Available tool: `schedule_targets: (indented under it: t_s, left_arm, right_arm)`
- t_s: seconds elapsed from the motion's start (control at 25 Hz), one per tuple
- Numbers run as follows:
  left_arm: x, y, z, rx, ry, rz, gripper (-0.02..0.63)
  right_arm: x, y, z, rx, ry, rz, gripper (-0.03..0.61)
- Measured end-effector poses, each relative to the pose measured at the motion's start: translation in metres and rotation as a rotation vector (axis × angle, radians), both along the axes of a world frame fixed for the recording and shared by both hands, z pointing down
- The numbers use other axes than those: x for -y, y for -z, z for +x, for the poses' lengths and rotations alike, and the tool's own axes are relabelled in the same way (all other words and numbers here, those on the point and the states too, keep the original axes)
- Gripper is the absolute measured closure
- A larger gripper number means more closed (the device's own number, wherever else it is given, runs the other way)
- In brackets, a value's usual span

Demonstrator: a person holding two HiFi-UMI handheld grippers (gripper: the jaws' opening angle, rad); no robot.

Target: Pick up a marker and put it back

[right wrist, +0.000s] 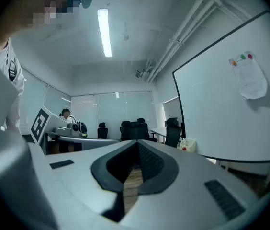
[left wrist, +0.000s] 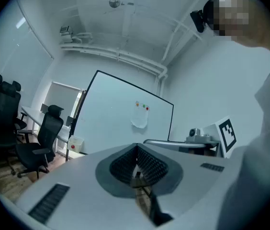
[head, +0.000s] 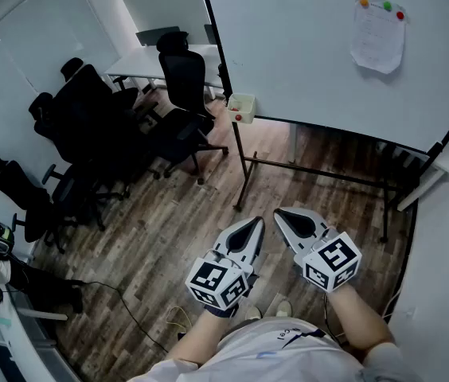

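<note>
A small white holder box (head: pixel 241 107) with something red in it hangs at the lower left corner of the whiteboard (head: pixel 312 46); no single marker can be made out. The same box shows in the left gripper view (left wrist: pixel 76 143) and in the right gripper view (right wrist: pixel 188 145). My left gripper (head: pixel 255 223) and right gripper (head: pixel 282 213) are held side by side in front of my body, over the wooden floor, well short of the board. Both point toward the board's stand. Each pair of jaws is closed tip to tip, left gripper (left wrist: pixel 137 150) and right gripper (right wrist: pixel 138 145), with nothing between them.
Several black office chairs (head: pixel 97 134) crowd the left side near a white table (head: pixel 153 60). The whiteboard stand's dark legs (head: pixel 244 173) cross the floor ahead. A sheet of paper (head: pixel 377 34) is pinned to the board. Cables (head: pixel 129 309) lie by a desk at lower left. A person (right wrist: pixel 66 114) sits far off.
</note>
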State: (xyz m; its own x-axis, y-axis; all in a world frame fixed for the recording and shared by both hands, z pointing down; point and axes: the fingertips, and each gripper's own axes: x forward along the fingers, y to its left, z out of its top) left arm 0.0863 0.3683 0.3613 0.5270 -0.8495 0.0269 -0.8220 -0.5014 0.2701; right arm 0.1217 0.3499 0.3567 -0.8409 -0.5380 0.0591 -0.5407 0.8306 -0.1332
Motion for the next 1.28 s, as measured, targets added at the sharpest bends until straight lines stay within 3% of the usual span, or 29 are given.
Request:
schedule_targets:
  t_s: [0.88, 1.28]
  left_arm:
    - [0.024, -0.002, 0.019, 0.032, 0.054, -0.014, 0.603]
    - [0.074, -0.018, -0.011, 0.024, 0.062, -0.023, 0.603]
  right_arm:
    - [0.023, 0.019, 0.022, 0.039, 0.047, 0.061, 0.566]
    - [0.072, -0.002, -0.009, 0.028, 0.040, 0.028, 0.566]
